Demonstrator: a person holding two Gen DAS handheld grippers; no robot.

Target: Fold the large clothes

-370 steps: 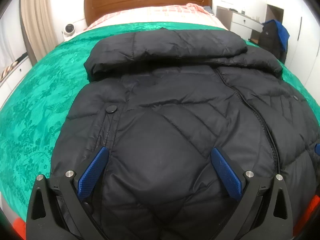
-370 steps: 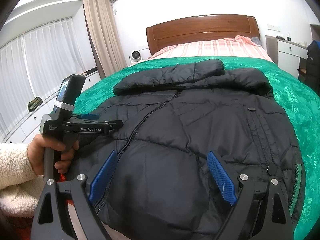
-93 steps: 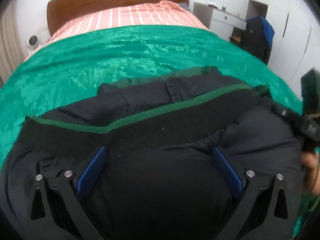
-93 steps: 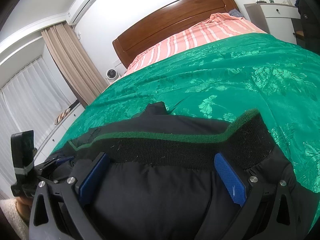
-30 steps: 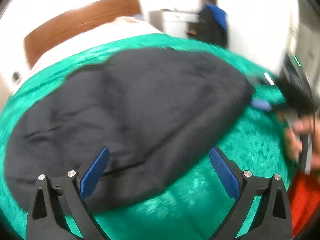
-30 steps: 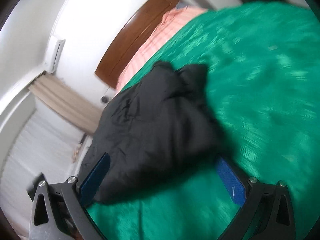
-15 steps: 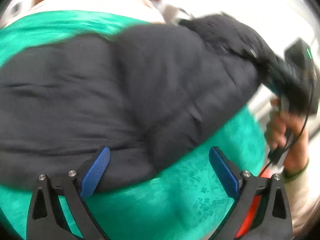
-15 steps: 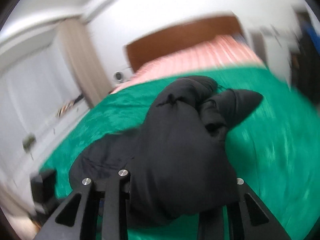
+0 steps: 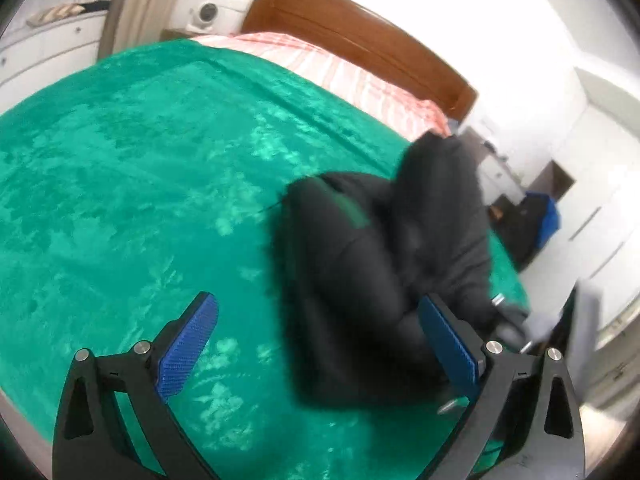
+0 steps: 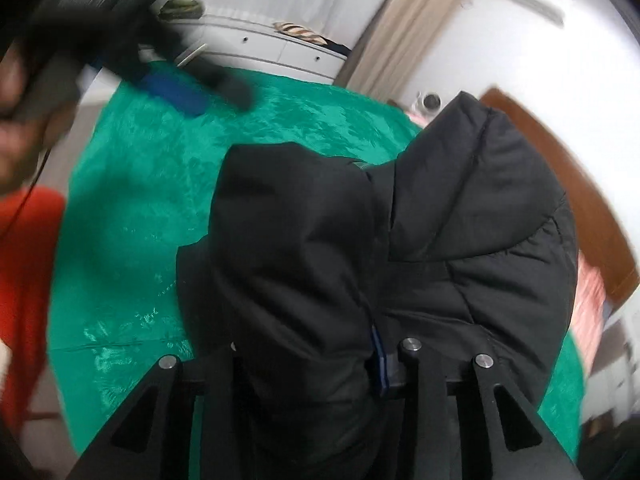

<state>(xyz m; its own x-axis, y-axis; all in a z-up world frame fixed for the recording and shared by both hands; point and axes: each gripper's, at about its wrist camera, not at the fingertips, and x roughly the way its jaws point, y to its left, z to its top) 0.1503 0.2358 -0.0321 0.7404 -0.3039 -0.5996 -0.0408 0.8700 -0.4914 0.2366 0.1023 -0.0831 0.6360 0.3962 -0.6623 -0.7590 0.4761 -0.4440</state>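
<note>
**Jacket bundle gripped at one end and raised off the bed**

Bedspread, green and patterned, fills the left and middle of the left wrist view and lies bare. At lower left and lower right of that frame the left hand-held gripper stands wide open with nothing pressed between its blue pads; the right-side pad sits just in front of the black cloth, and I cannot tell whether it touches. The black padded jacket is bunched into a thick bundle right of centre, a strip of its green lining showing near the top, and one end rises toward the headboard at upper right.

In the right wrist view, the other tool and the person's hand blur across the upper left. At centre and right the jacket rears up over the right hand-held gripper, whose jaws have just eased slightly wider yet are closed on a fat fold, one blue pad edge peeking out beside the cloth.

Judging by this, the folding is mostly done and the step in hand is carrying or turning the bundle. The next move calls for setting it down flat and squaring it, with the free tool steadying the loose end so the folds do not spring apart.
</note>
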